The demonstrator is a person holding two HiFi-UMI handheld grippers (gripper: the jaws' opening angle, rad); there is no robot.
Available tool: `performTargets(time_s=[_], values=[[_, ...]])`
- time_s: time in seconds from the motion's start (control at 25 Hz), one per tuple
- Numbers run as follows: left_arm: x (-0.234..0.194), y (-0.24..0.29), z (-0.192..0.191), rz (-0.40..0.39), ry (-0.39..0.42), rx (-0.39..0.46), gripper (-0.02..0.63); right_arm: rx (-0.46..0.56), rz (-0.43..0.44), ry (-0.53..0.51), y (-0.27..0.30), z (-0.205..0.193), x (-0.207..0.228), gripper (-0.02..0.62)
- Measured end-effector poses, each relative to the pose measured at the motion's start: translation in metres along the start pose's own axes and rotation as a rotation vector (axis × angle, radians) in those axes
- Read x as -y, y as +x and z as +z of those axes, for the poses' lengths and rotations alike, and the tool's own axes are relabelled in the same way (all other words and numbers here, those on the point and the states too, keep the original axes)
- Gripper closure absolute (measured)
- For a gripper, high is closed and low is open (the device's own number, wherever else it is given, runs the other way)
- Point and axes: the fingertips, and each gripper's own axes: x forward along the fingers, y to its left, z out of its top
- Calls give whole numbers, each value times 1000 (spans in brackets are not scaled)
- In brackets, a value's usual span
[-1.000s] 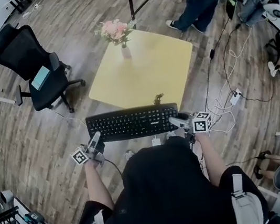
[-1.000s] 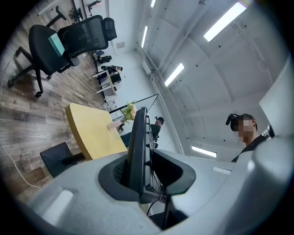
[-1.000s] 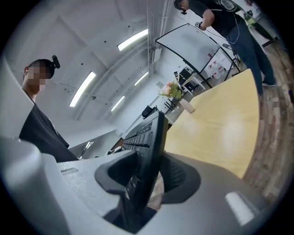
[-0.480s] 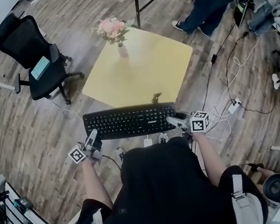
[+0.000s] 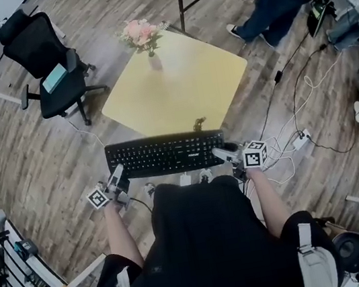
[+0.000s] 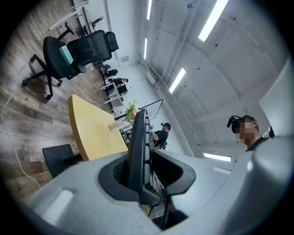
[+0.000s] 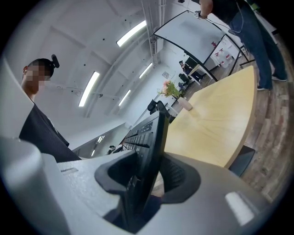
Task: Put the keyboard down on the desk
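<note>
Yellow desk (image 5: 184,87), vase (image 5: 153,62) (far corner), keyboard (image 5: 166,155) held

Open-plan office or laboratory workspace. Wood-plank floor (image 5: 25,158); a square yellow counter (image 5: 192,96) bearing a vase of pink flowers (image 5: 146,39); a black swivel office chair (image 5: 42,57). Loose cables (image 5: 298,96) and a power strip (image 5: 300,141) lie on the floor beside a black equipment stand (image 5: 179,0). Ceiling strip lights (image 6: 216,16) run above further desks (image 6: 114,92).

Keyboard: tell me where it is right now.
In the head view the keyboard is held between the left gripper and right gripper, at the yellow desk's near edge.
</note>
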Motion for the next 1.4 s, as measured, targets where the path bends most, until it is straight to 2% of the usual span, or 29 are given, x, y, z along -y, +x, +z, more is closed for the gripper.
performTargets(time_s=[0.2,0.4,0.64,0.92,1.4], values=[[6,5,-4,4,29,-1,515,-19,20,-5,-3,3,7,442],[-2,4,-1,6,-2,-11,517,-10,5,-5,4,5,11,440],[-20,18,32,-19,-8,-77,515,2,-49,12,24,9,14,439],[-56,47,94,-41,-11,-157,515,56,-127,51,69,31,21,436],[-100,89,137,-96,-45,-280,512,153,-247,78,96,40,26,436]])
